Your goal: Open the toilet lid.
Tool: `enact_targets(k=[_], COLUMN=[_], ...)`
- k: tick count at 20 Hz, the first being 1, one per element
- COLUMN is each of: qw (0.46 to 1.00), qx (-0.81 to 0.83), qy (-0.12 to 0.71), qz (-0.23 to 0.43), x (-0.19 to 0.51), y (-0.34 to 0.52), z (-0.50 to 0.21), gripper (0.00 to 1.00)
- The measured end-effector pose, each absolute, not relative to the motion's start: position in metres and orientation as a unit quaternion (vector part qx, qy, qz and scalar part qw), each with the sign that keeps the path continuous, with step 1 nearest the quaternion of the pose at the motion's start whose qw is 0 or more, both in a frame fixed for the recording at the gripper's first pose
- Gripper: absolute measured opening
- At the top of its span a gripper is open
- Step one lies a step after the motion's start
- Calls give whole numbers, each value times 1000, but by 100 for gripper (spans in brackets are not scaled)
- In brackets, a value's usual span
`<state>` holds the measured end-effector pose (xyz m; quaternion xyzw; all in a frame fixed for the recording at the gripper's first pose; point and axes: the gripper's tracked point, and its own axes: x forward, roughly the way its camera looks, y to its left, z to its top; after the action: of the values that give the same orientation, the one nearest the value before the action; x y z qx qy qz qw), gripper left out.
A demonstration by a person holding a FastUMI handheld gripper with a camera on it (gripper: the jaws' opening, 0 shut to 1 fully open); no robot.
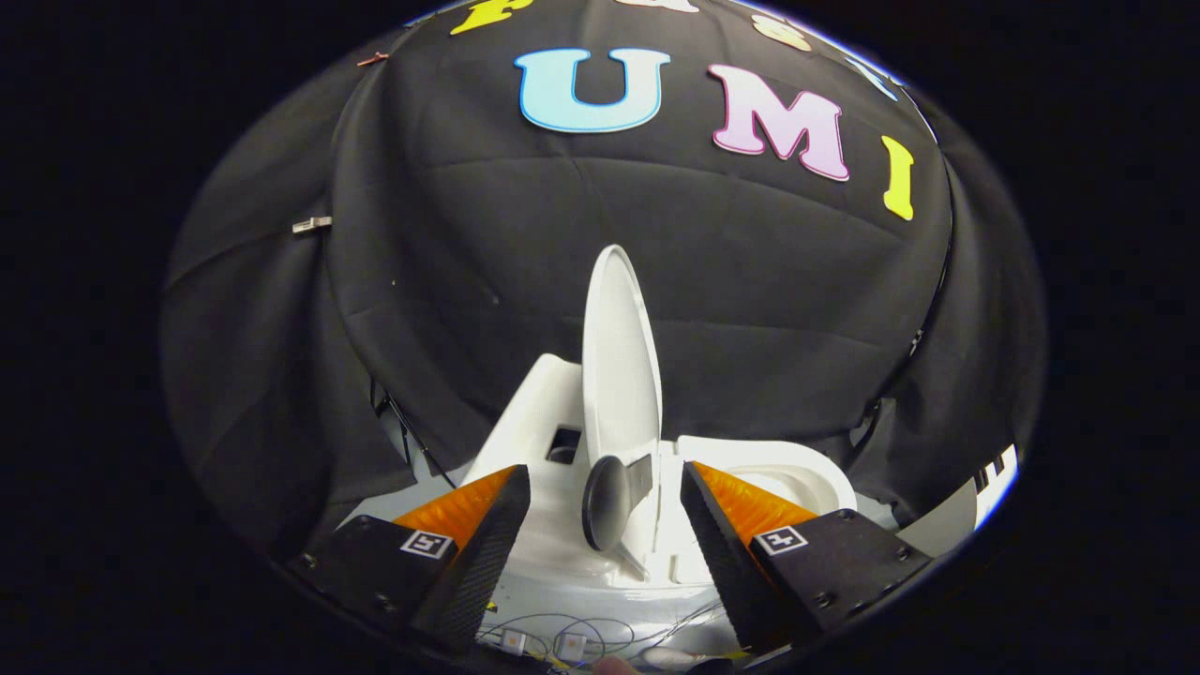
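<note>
**Inspector:** One item to account for first. Where is the toilet lid (619,356), and how does it stand?

**Operator:** It is raised, standing on edge just ahead of my gripper (605,511), in line with the gap between my fingers. Its long axis runs up and down, the rounded free end pointing upward against the black cloth wall (469,281), the hinge end down at the toilet body (581,562). I see it nearly edge-on, its broad hollow face turned partly to my left.

**Inspector:** And the state of your tongs?

**Operator:** Spread wide. My fingers stand well apart, one on each side of the lid's lower end, and neither presses on anything.

**Inspector:** Anything between the fingers?

**Operator:** A dark round disc (605,502) on a short grey bracket (640,478), fixed at the lid's lower end. It lies in the gap and seems clear of both fingers.

**Inspector:** What lies around it?

**Operator:** The white cistern (534,403) rises to the left of the lid, with a dark rectangular opening (564,442) in it. The seat and bowl rim (778,464) curve away beyond my right finger. Thin wires (600,628) and small white tags (570,645) lie on the toilet's near surface below my fingers.
</note>
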<state>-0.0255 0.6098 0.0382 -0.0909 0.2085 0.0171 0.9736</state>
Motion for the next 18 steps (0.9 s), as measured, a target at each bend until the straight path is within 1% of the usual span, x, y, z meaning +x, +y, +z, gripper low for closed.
enact_targets(k=[5,10,16,18], qw=[981,987,992,992], qx=[-59,-19,27,41], qy=[180,141,88,74], qz=[44,73,88,93], x=[-30,-35,-39,-38], y=[611,592,532,509], z=[73,121,176,185], gripper=[100,100,99,99])
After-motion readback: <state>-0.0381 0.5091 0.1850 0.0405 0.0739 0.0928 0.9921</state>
